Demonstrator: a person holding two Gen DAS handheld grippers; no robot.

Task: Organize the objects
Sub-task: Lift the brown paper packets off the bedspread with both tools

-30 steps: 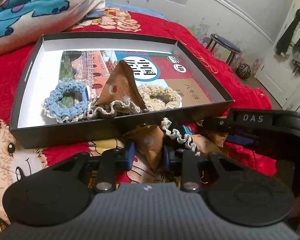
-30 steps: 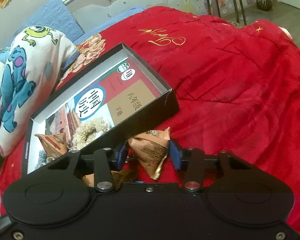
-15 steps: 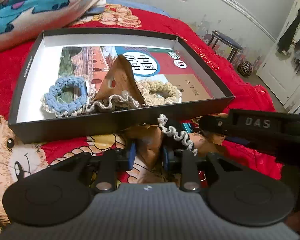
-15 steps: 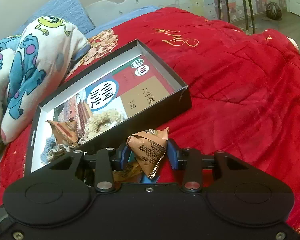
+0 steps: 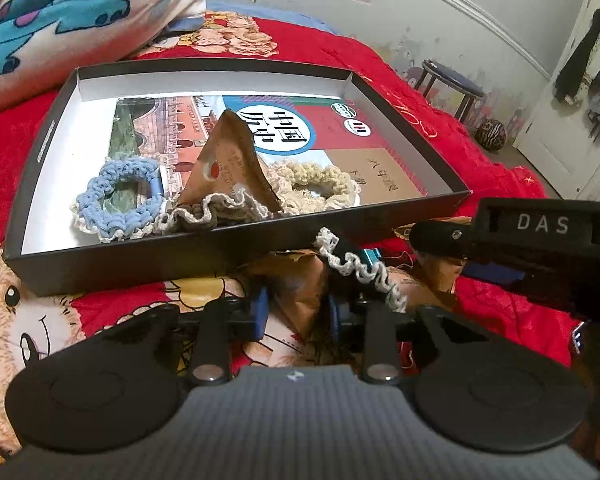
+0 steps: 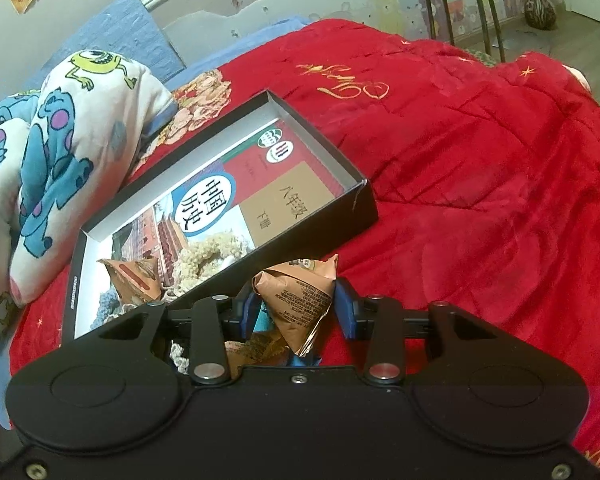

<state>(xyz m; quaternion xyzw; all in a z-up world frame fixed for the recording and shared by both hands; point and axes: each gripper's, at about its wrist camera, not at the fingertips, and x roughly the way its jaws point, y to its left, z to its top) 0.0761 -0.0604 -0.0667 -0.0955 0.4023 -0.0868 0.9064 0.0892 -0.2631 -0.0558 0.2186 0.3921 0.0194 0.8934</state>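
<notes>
Since a second ago the right gripper (image 6: 298,310) has risen with its brown pyramid packet (image 6: 300,300), which now hangs clear of the red quilt (image 6: 480,184) and level with the near wall of the black box (image 6: 324,220). Its blue pads clasp the packet by its flanks — a sensible hold, since the pointed top and crimped tail stay free and the packet can drop in upright.

Meanwhile the left gripper (image 5: 296,312) has stayed low by the box's front wall, its pads closed on a second brown packet (image 5: 300,292) on the quilt, with a black, white-edged scrunchie (image 5: 356,260) draped over its right finger; whether the scrunchie is pinched too is hard to tell.

Inside the box, on a textbook (image 5: 332,136) lining the floor, sit a blue scrunchie (image 5: 120,200), a cream scrunchie (image 5: 316,184) and a third packet (image 5: 232,168) — so loose items are being gathered there, and the lifted packet likely goes next.
</notes>
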